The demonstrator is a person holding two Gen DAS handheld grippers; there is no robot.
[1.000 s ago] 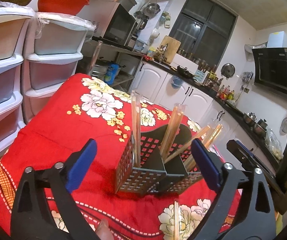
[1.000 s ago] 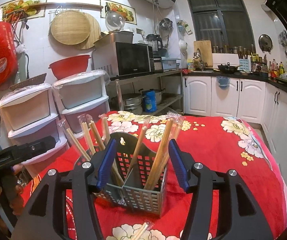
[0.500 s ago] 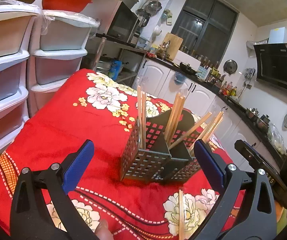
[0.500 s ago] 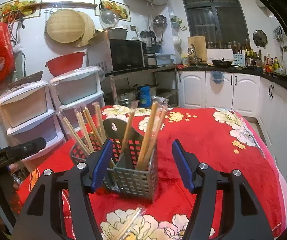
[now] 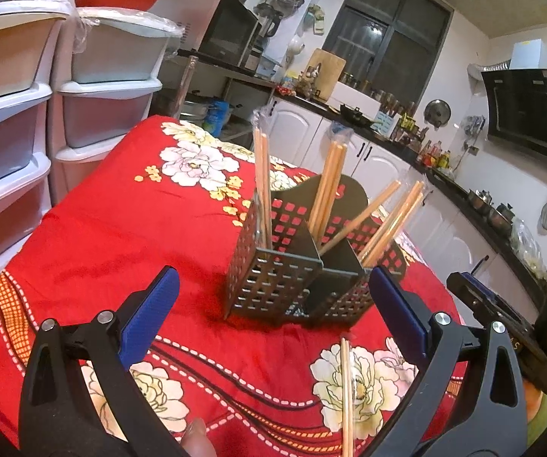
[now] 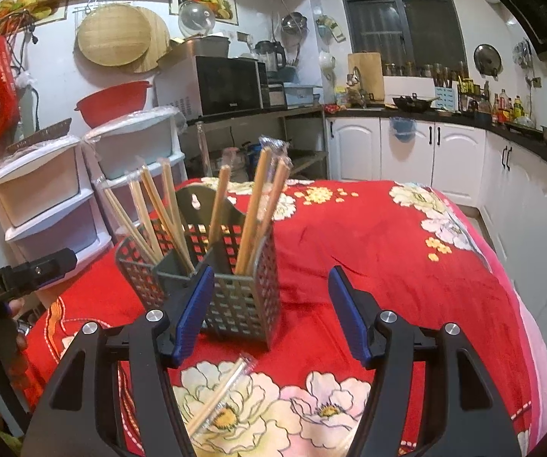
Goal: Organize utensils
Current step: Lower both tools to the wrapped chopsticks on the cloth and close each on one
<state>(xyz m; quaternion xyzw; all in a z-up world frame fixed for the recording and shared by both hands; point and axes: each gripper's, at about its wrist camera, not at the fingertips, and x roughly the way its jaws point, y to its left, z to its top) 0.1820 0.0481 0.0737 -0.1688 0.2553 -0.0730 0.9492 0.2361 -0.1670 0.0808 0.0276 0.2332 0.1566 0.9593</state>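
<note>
Both grippers released, holder ahead on the table.

Left gripper and right gripper stand spread, nothing between the pads. Perforated utensil holder sits upright on the red floral cloth, wrapped chopsticks leaning in its compartments. One loose wrapped pair lies flat just before the holder; probably chopsticks too.

Dim kitchen: white cabinets, dark window, plastic drawers.
</note>
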